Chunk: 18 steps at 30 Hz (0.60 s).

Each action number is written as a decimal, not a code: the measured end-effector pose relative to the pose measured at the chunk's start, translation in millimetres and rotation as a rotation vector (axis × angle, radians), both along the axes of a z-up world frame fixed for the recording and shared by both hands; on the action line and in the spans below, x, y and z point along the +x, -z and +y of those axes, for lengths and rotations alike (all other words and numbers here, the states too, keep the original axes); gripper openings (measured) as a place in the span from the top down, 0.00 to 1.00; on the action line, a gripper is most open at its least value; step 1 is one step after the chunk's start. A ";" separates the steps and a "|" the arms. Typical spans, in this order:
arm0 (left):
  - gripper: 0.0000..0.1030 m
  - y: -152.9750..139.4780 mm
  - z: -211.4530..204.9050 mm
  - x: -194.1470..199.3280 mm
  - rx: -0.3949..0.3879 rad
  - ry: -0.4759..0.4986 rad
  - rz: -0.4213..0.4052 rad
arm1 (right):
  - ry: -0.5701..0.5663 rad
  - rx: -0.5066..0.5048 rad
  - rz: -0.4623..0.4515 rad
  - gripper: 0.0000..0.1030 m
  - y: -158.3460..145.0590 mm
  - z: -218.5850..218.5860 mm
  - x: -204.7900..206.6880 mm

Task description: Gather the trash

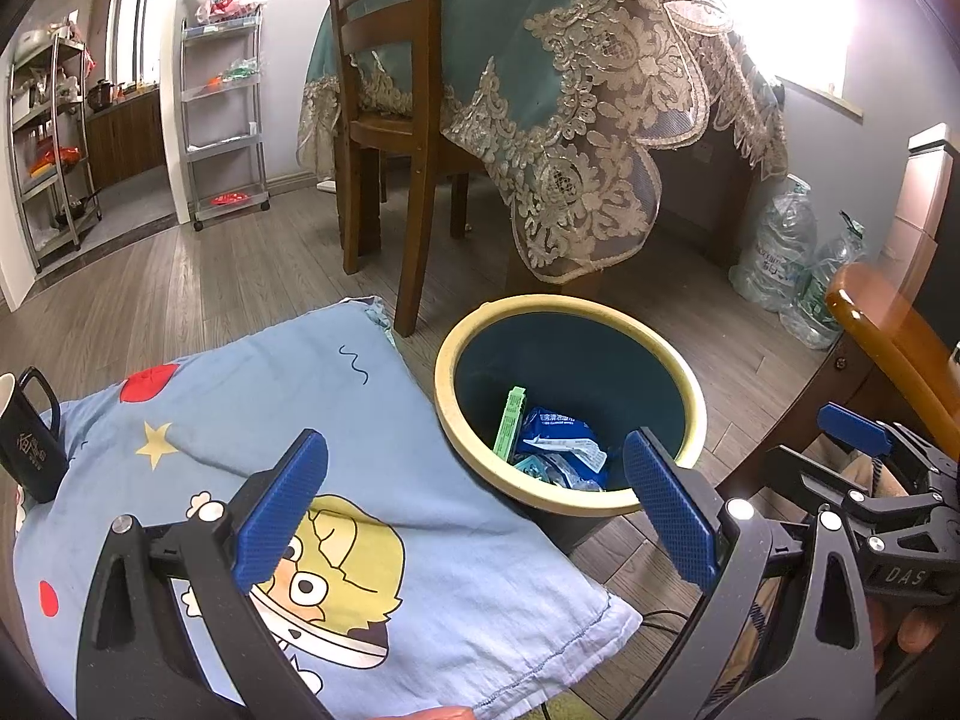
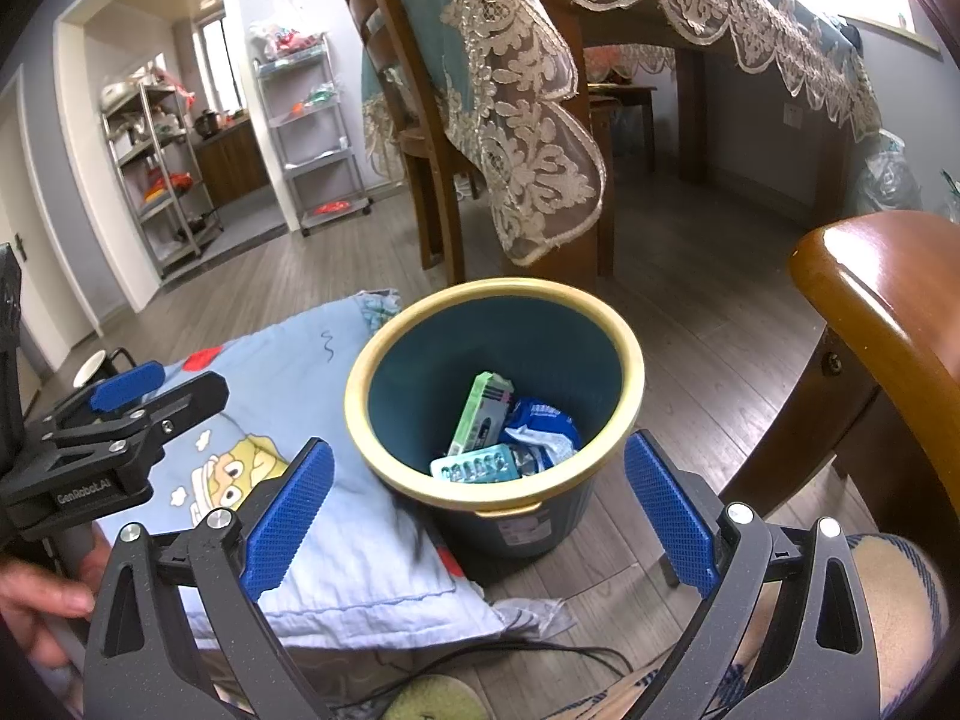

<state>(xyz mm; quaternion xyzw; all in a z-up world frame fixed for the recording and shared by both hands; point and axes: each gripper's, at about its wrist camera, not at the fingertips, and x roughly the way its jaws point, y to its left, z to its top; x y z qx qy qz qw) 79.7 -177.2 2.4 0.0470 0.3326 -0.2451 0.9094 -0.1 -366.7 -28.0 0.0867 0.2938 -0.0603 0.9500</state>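
Trash bin [image 2: 495, 324]: upright on the floor, just right of the blue cartoon cloth [image 1: 360, 420], holding a green box [image 2: 483, 411], blue packet [image 2: 543, 420] and blister pack [image 2: 477, 468]. Right gripper [image 2: 474, 507]: spread, empty, bin directly ahead, nearer. Left gripper [image 1: 474, 507]: spread, empty, bin ahead and to the right

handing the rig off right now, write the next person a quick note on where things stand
Left tongs: open, empty, over the edge of the blue cloth beside the bin.
Right tongs: open, empty, aimed at the bin's near rim.
In the bin: green box, blue packet, pill strip.
Done: those pieces are binned.
Left: no loose trash shows on the cloth; only a black mug stands at its far left. Look around for more.
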 end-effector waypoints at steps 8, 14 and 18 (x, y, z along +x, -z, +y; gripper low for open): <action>0.06 -2.1 -1.6 -0.8 0.004 0.006 -0.003 | 0.000 0.000 0.000 0.06 -0.2 0.1 0.1; 0.06 -1.9 -1.7 -0.4 0.004 0.008 -0.003 | 0.000 0.000 0.000 0.06 -0.2 0.1 0.1; 0.06 -1.9 -2.6 0.0 0.005 0.009 -0.004 | 0.000 0.000 0.001 0.06 -0.5 0.1 0.0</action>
